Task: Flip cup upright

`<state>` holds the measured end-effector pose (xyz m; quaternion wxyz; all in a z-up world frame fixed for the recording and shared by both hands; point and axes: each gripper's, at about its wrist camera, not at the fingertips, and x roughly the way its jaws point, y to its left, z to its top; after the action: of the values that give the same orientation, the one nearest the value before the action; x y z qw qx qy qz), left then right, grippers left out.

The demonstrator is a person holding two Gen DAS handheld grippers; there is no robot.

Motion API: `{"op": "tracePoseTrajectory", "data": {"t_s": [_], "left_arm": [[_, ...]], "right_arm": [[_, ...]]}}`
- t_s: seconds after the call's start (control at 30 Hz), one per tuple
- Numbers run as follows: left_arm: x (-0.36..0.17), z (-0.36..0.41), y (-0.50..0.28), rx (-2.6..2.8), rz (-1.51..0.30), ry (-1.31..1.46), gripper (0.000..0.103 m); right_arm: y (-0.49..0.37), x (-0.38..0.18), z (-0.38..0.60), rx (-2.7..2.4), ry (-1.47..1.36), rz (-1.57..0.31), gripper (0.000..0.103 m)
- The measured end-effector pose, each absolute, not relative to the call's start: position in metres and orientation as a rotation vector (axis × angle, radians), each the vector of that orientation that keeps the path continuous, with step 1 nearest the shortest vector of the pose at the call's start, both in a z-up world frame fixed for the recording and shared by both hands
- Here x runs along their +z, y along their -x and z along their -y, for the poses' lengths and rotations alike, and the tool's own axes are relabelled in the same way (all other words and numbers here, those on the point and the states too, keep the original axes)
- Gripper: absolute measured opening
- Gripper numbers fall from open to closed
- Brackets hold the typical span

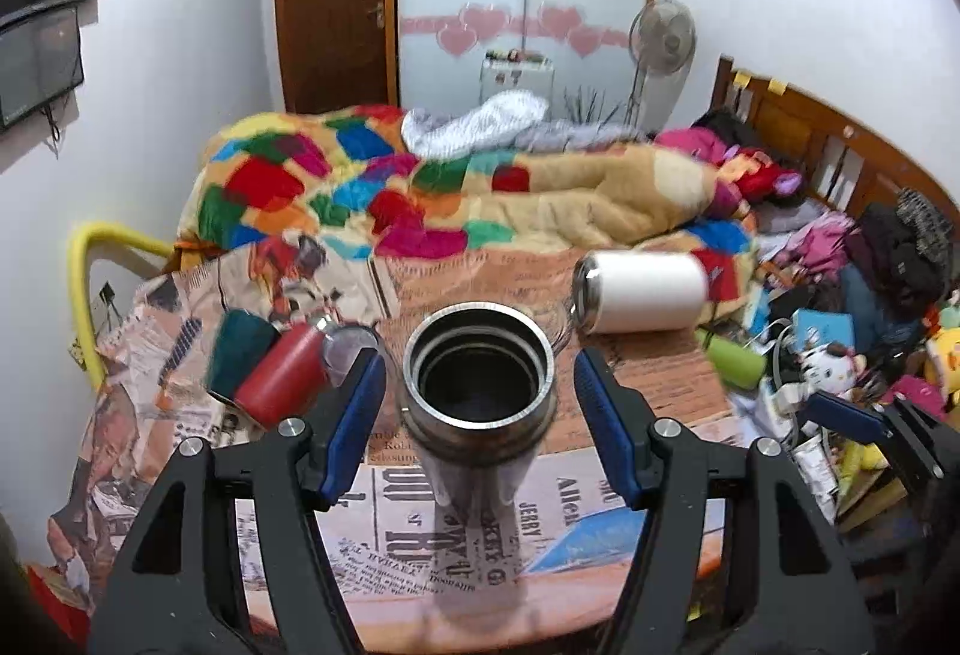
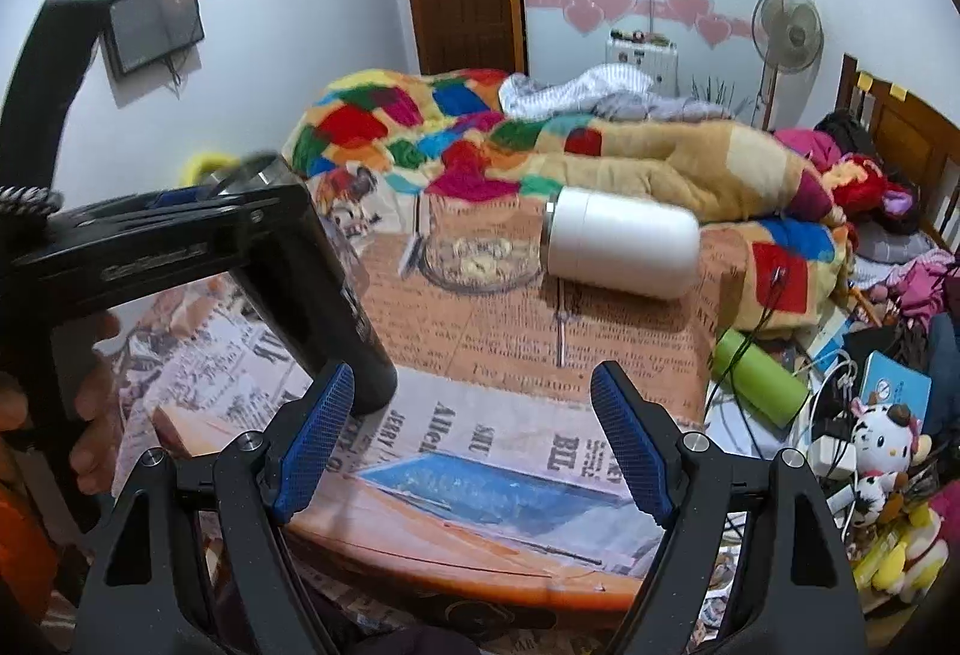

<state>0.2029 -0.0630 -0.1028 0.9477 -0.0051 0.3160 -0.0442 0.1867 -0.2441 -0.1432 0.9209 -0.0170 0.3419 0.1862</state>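
A steel cup (image 1: pixel 478 391) stands upright on the newspaper-covered table (image 1: pixel 654 385), its open mouth up, between the fingers of my left gripper (image 1: pixel 480 427). The blue pads stand apart from its sides, so the left gripper is open. In the right wrist view the same cup shows as a dark body (image 2: pixel 336 307) behind the left gripper's black frame (image 2: pixel 150 241). My right gripper (image 2: pixel 474 439) is open and empty above the table's near edge. A white cup (image 1: pixel 639 292) lies on its side at the far right, also seen in the right wrist view (image 2: pixel 621 250).
A red cup (image 1: pixel 282 370) and a dark green cup (image 1: pixel 240 352) lie on their sides at the left. A clear glass jar (image 2: pixel 477 247) stands beside the white cup. A green bottle (image 2: pixel 759 376) and toys lie off the table's right edge. A bed with a patchwork blanket (image 1: pixel 420 187) lies behind.
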Motion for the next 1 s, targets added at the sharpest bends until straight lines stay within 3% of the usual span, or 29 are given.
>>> {"op": "tracePoseTrajectory", "data": {"t_s": [0.37, 0.63, 0.77, 0.87, 1.0], "left_arm": [[-0.013, 0.043, -0.066, -0.072, -0.337, 0.013, 0.077], [0.008, 0.036, 0.005, -0.033, -0.187, 0.008, 0.090], [0.008, 0.036, 0.021, -0.016, -0.164, 0.009, 0.093], [0.005, 0.035, 0.026, -0.011, -0.162, 0.021, 0.101], [0.003, 0.036, 0.032, 0.001, -0.157, 0.022, 0.102]], "right_arm": [[-0.110, -0.047, 0.248, 0.433, -0.048, -0.396, 0.079], [-0.053, -0.010, 0.239, 0.436, -0.061, -0.216, 0.079], [-0.036, -0.008, 0.236, 0.416, -0.056, -0.170, 0.086], [-0.028, -0.009, 0.234, 0.401, -0.046, -0.155, 0.092], [-0.026, -0.012, 0.232, 0.371, -0.038, -0.152, 0.103]]}}
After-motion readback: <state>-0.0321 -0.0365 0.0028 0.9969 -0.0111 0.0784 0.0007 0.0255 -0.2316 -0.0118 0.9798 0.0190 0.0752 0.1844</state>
